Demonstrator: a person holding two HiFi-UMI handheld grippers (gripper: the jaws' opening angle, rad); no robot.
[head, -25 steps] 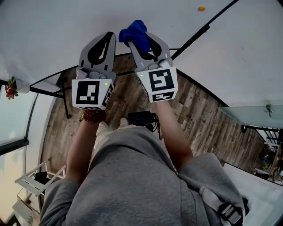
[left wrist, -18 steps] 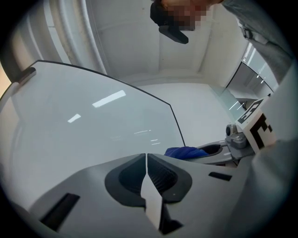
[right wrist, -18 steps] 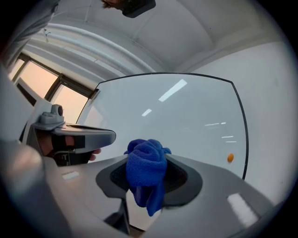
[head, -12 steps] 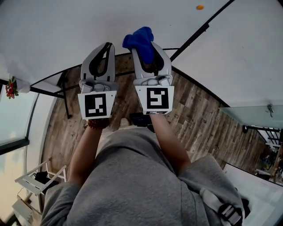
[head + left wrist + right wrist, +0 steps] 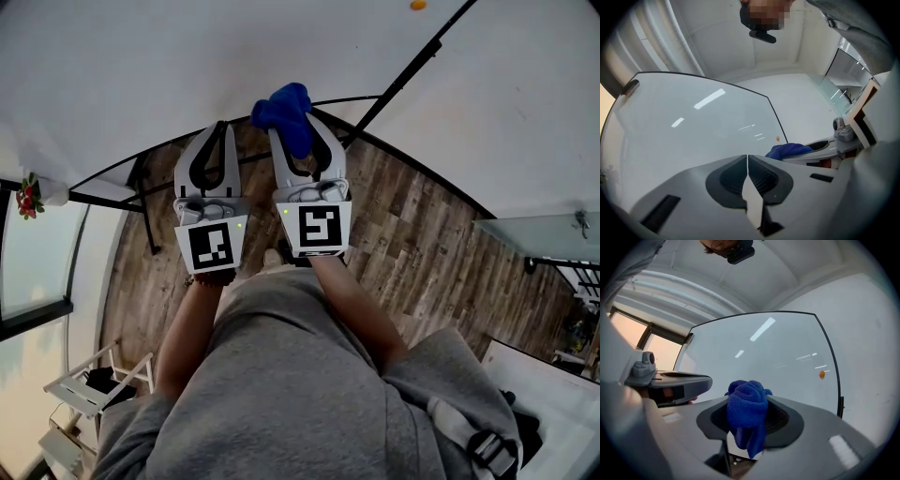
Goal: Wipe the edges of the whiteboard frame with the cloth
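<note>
Right tongs (image 5: 749,403) pinch the blue cloth (image 5: 746,416); only the left gripper view shows left tongs (image 5: 747,159) seemingly pressed fully together.

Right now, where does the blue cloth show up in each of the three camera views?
Head view: the blue cloth is at top centre, pinched in the right gripper.
Left gripper view: the cloth is low, right of centre.
Right gripper view: the cloth is at bottom centre, between that gripper's jaws.
Shared landmark: the orange dot on the whiteboard.
</note>
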